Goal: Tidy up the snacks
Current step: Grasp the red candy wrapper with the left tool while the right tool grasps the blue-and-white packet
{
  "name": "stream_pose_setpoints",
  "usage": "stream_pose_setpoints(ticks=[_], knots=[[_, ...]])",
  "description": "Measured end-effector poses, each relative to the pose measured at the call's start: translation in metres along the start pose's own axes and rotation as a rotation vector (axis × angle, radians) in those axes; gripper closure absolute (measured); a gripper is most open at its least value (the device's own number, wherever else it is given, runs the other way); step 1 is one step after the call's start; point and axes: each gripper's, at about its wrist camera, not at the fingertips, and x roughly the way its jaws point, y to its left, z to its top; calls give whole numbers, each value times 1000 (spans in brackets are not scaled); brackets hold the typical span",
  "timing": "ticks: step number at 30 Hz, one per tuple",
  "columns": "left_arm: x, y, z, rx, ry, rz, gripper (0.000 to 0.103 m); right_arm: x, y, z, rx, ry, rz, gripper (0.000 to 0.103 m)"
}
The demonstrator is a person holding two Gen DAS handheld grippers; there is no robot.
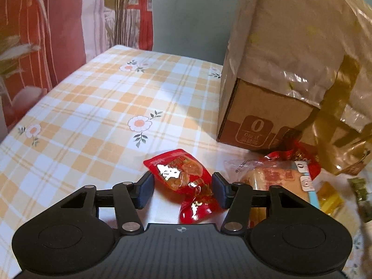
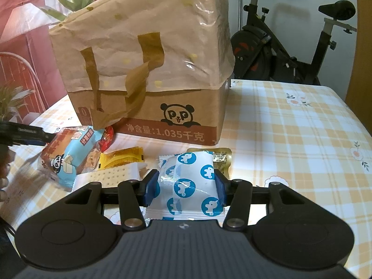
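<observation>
Right hand-held gripper (image 2: 184, 189): jaws clamped on the white packet with blue elephants (image 2: 189, 181), pads pressing both side edges, packet low over the desk (image 2: 290, 139). Risk: the film is slick and puffy, so a tilt could let it squirt out.

Left hand-held gripper (image 1: 182, 189): jaws apart around the red candy packet (image 1: 183, 176), which lies on the desk. The right pad looks at its edge, the left pad stands clear. Risk: the twisted tail lies skewed, so closing may catch only crinkled film, or push the packet toward the clear-wrapped cake (image 1: 267, 174) just beside it.

Count, right view, near to far: 1 elephant packet, 1 white cracker bar (image 2: 111, 174), 1 yellow packet (image 2: 123, 157), 1 gold packet (image 2: 220, 157), 1 blue cake pack (image 2: 69, 158), 1 red packet partly hidden behind it, 1 cardboard box (image 2: 162, 116) under 1 beige tote bag (image 2: 144, 46). Loose handle straps hang over the pile and could snag a lifted packet.
</observation>
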Motion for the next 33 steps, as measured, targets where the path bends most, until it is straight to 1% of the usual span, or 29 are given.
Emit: stream_pose_setpoints(ticks=[3, 4, 5, 6, 7, 8, 9, 12, 16, 19, 26, 33], knots=[[1, -7, -1, 44, -12, 27, 46, 0, -1, -1, 4, 2, 0, 51], [1, -8, -2, 52, -18, 30, 48, 0, -2, -1, 7, 4, 0, 51], [1, -8, -2, 52, -25, 31, 61, 1, -2, -1, 9, 6, 0, 51], [0, -6, -1, 45, -29, 25, 70, 2, -2, -1, 12, 10, 0, 51], [-1, -5, 1, 31, -21, 17, 72, 3, -3, -2, 14, 13, 0, 51], [-5, -2, 2, 5, -16, 0, 84, 4, -3, -1, 15, 16, 1, 51], [-10, -2, 3, -6, -25, -20, 83, 5, -2, -1, 15, 15, 1, 51], [-25, -7, 0, 30, -68, -27, 83, 3, -2, 0, 9, 4, 2, 51], [-32, -5, -1, 8, -74, -38, 83, 1, -4, 0, 15, -2, -2, 51], [-41, -4, 1, 2, -94, -40, 83, -2, -4, 1, 14, -8, 4, 51], [-60, 2, 9, -3, -153, -42, 83, -7, -5, 4, 19, -28, 1, 51], [-85, 1, 23, 11, -225, -52, 83, -18, -13, 13, 30, -74, -18, 51]])
